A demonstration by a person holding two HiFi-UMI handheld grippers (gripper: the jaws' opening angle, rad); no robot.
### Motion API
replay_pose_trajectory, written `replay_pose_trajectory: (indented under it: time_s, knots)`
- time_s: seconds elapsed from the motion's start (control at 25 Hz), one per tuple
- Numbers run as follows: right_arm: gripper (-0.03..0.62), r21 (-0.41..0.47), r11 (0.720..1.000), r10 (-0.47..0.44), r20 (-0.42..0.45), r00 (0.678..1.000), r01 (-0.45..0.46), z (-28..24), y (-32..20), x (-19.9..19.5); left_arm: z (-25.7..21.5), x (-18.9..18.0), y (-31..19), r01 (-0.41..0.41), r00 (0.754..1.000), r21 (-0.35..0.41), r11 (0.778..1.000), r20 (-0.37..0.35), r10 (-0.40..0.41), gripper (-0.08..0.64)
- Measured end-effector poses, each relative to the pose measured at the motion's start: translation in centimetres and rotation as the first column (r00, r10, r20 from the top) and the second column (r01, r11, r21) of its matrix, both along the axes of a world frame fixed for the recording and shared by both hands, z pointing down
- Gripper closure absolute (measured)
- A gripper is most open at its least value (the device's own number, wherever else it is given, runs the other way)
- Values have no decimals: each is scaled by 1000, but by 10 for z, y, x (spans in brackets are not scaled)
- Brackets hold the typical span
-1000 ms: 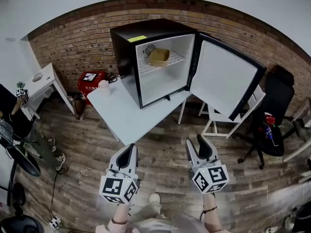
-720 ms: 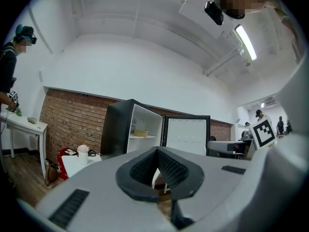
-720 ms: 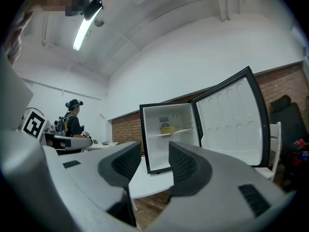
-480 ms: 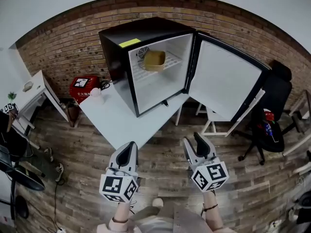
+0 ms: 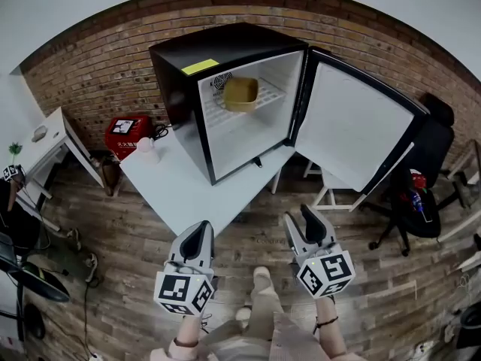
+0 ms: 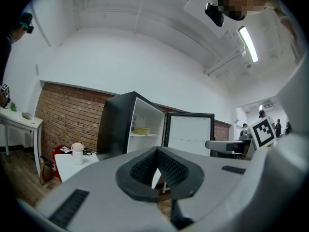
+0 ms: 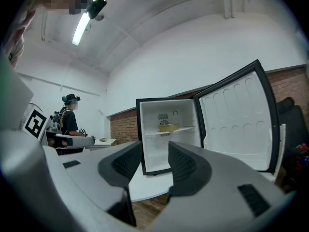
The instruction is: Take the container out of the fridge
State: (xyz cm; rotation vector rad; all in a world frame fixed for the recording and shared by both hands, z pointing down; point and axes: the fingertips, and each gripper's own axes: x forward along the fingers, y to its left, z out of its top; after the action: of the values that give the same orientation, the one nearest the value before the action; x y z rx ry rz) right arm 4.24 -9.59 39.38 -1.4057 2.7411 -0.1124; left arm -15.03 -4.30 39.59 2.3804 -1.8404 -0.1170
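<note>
A yellow container (image 5: 241, 94) sits on the wire upper shelf of a black mini fridge (image 5: 180, 66), whose door (image 5: 353, 126) stands wide open to the right. The container also shows in the left gripper view (image 6: 141, 130) and the right gripper view (image 7: 168, 127). Both grippers are held low, well short of the fridge, over the wooden floor. My left gripper (image 5: 200, 235) (image 6: 157, 152) is shut with nothing in it. My right gripper (image 5: 303, 222) (image 7: 154, 161) is open and empty.
The fridge stands on a white table (image 5: 180, 183) beside a white jug (image 5: 146, 149). A red box (image 5: 124, 132) lies by the brick wall, a white side table (image 5: 45, 138) at left, a black office chair (image 5: 421, 194) at right. A person (image 7: 70, 117) stands far left.
The view has drawn a little closer to the fridge, and the person's foot has stepped forward between the grippers. Both grippers keep the same pose and state.
</note>
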Motion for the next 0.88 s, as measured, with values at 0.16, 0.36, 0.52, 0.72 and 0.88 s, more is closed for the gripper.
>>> replay_pose_trajectory:
  time_s: [0.16, 0.36, 0.52, 0.72, 0.88]
  knots:
    - [430, 0, 1000, -15, 5, 1000, 15, 3, -25, -5, 5, -4, -21, 17, 1000, -7, 1000, -1, -17, 569]
    - [430, -1, 999, -44, 1, 999, 44, 3, -69, -16, 6, -4, -61, 21, 1000, -13, 1000, -4, -22, 569]
    - [430, 2, 998, -70, -6, 998, 70, 1, -108, -23, 1, -1, -99, 20, 1000, -7, 1000, 2, -20, 569]
    - [430, 7, 994, -110, -18, 994, 110, -3, -151, -29, -3, 2, -140, 33, 999, -6, 999, 2, -33, 569]
    - [430, 13, 990, -138, -18, 990, 139, -8, -180, -33, -9, 5, -166, 46, 999, 1, 999, 6, -46, 569]
